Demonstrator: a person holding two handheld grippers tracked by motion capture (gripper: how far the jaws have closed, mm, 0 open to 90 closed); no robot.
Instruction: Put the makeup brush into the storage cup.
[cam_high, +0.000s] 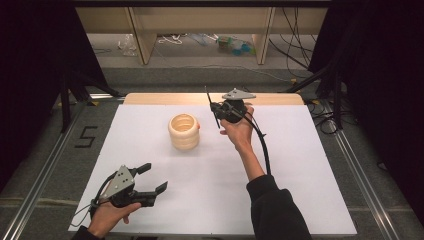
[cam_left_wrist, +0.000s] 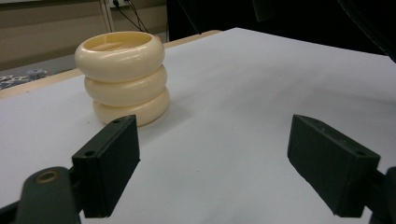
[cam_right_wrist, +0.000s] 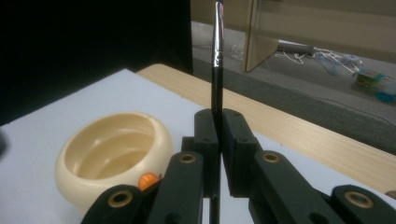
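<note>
A cream ribbed pot (cam_high: 184, 131) of three stacked rings stands open-topped on the white table (cam_high: 280, 200), left of centre and towards the far side. My right gripper (cam_high: 215, 107) hangs just right of the pot, above the table, shut on a thin black brush (cam_high: 212, 107) that stands nearly upright. In the right gripper view the brush (cam_right_wrist: 217, 70) rises from the closed jaws of that gripper (cam_right_wrist: 218, 135), with the pot (cam_right_wrist: 112, 154) below left. A small orange thing (cam_right_wrist: 148, 179) shows at the pot's near side. My left gripper (cam_high: 155, 177) rests open near the front left, holding nothing, aimed at the pot (cam_left_wrist: 121, 74).
A wooden strip (cam_high: 150, 98) edges the table's far side. Beyond it, cables (cam_high: 172, 39) and bottles (cam_high: 235, 45) lie on the floor between wooden legs (cam_high: 142, 40). Black curtains flank both sides. A "5" mark (cam_high: 86, 136) sits on the floor at left.
</note>
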